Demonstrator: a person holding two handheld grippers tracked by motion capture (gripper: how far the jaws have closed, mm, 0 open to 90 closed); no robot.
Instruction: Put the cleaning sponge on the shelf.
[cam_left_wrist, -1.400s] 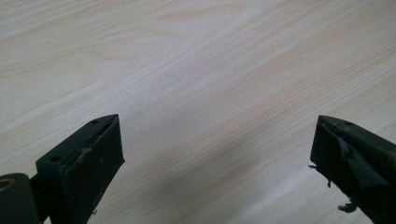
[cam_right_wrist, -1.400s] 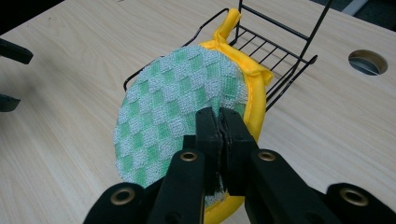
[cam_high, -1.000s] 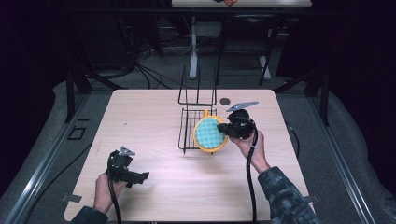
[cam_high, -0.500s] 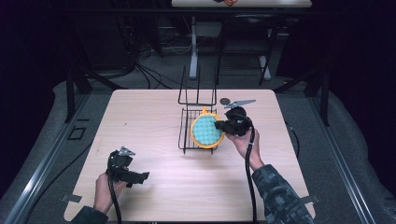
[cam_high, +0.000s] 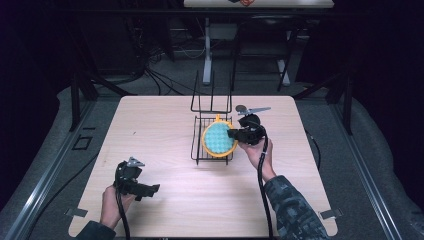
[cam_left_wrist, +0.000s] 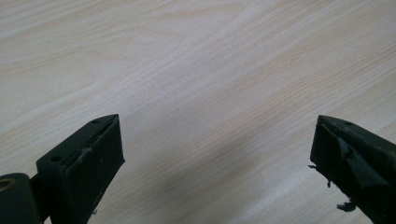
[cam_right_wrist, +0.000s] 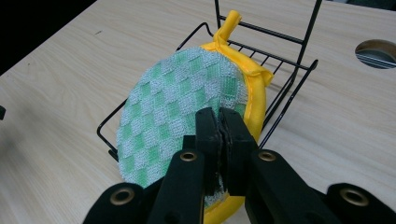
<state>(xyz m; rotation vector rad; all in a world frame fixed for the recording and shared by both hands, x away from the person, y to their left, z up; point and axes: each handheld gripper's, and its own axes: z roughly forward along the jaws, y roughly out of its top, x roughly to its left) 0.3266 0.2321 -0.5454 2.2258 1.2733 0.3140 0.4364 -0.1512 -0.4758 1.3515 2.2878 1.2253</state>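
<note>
The pale wooden bench (cam_high: 165, 125) spans the middle of the high view. Right of its centre stands a black wire rack (cam_high: 212, 132), and a round green-checked pad with a yellow rim (cam_high: 218, 140) sits over its tray. The right hand-held gripper (cam_high: 234, 134) is clenched on the pad's edge. At lower left, the left hand-held gripper (cam_high: 154, 188) is released, jaws wide over bare wood.

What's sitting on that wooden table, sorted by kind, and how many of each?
Round green-and-yellow pad: 1, pinched at its edge by the right gripper, over the rack
Black wire rack: 1
Hand-held grippers: 2, the right one and the left gripper, which is open over bare table
Total: 4
</note>
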